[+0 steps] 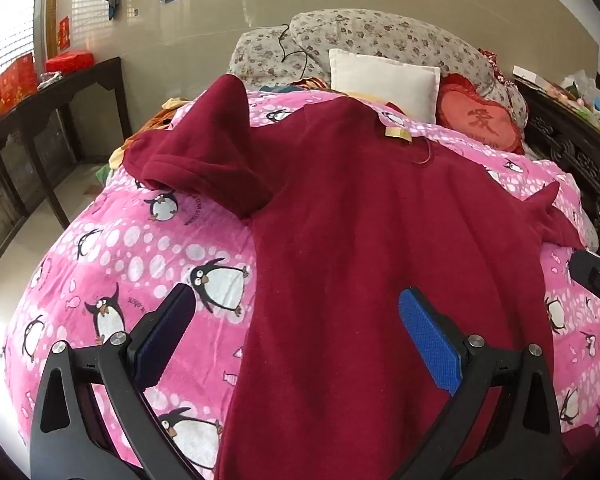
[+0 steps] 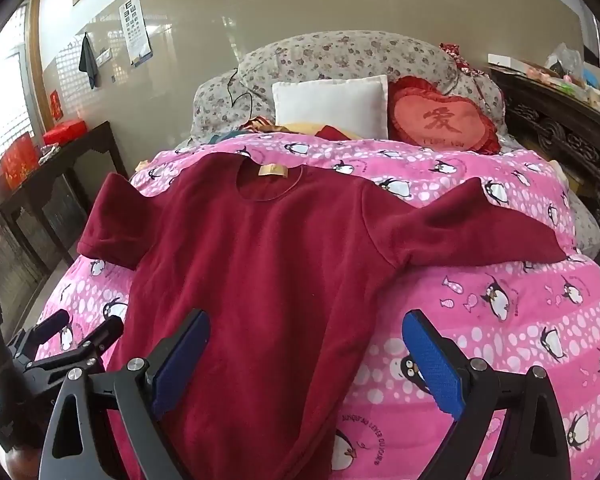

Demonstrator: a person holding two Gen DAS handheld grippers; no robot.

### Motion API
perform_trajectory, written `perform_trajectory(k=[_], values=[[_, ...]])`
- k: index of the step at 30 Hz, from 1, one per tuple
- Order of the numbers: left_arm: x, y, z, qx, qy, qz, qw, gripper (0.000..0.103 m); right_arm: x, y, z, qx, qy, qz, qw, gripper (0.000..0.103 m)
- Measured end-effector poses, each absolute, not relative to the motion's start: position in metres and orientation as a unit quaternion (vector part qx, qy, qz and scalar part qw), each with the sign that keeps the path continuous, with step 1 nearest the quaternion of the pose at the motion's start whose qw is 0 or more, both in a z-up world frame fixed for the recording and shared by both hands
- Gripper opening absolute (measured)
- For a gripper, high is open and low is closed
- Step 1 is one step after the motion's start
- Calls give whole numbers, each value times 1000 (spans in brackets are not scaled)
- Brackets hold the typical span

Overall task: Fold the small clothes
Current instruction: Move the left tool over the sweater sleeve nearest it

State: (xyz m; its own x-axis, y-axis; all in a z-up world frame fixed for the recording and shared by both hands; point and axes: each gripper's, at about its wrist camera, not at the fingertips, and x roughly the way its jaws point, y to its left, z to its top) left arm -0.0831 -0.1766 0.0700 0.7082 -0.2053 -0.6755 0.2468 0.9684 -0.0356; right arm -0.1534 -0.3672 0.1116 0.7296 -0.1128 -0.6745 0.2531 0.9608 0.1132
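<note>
A dark red fleece shirt (image 1: 360,240) lies spread flat on a pink penguin blanket (image 1: 132,248), collar with a tan label away from me, both sleeves out to the sides. It also shows in the right wrist view (image 2: 260,260). My left gripper (image 1: 296,320) is open and empty, hovering over the shirt's lower left edge. My right gripper (image 2: 306,340) is open and empty over the shirt's lower right edge. The left gripper shows at the lower left in the right wrist view (image 2: 76,336).
The pink blanket (image 2: 500,320) covers a bed. A white cushion (image 2: 328,104), a red heart cushion (image 2: 440,120) and flowered pillows (image 2: 340,56) lie at the head. A dark side table (image 1: 52,104) stands left. A carved dark bed frame (image 2: 560,136) runs along the right.
</note>
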Motion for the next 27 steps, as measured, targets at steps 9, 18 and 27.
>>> perform_trajectory(k=[9,18,27], values=[[-76,-184,71,32,359,-124,924,102,-140,-363,112,98,352,-96,926,96],[-65,-186,73,30,363,-129,922,102,-130,-363,110,91,350,-95,927,96],[-58,-182,71,23,365,-130,922,102,-119,-357,111,89,351,-88,928,96]])
